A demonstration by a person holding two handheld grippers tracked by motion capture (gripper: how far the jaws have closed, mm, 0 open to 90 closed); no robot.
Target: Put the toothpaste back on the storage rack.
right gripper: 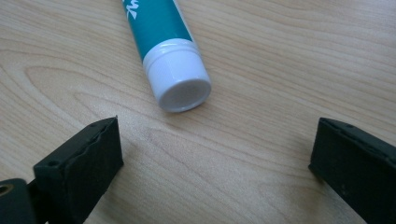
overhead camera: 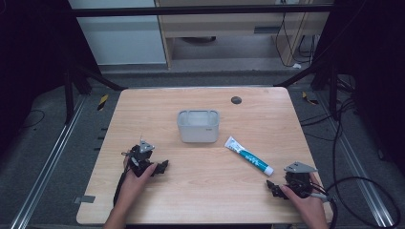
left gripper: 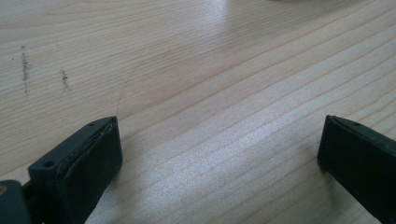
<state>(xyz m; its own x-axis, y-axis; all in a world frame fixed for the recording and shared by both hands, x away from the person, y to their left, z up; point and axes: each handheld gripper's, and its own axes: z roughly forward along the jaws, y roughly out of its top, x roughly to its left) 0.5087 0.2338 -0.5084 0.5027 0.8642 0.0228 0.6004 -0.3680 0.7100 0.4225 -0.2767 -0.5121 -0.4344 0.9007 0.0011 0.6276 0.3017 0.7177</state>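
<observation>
1. The tube [overhead camera: 249,156] lay flat on the surface [overhead camera: 200,200], its white cap [right gripper: 180,81] pointing toward 4 o'clock at the right tool [overhead camera: 276,187], its crimped end toward 10 o'clock, near the bin [overhead camera: 198,125] but apart from it.
2. The right tool stood wide open with nothing held; in the right gripper view the cap sat just ahead of the jaws, not yet between them.
3. The left tool [overhead camera: 161,167] was also wide open and empty, at about 9 o'clock from the tube and well apart, with bare wood between its jaws.
4. Risk: the tube is round and slick, so a grip closing on the cap alone would likely let it pivot or slip out.
5. Risk: pushing the tool forward along the surface could nudge the cap and roll or slide the tube away before the jaws closed.
6. Risk: a low approach could scrape the jaw tips on the surface.
7. Risk: the bin looks light and might shift if the tube struck its rim.
8. Count: one tube, one bin, two tools, one dark round spot [overhead camera: 236,99] at the surface's far edge.
</observation>
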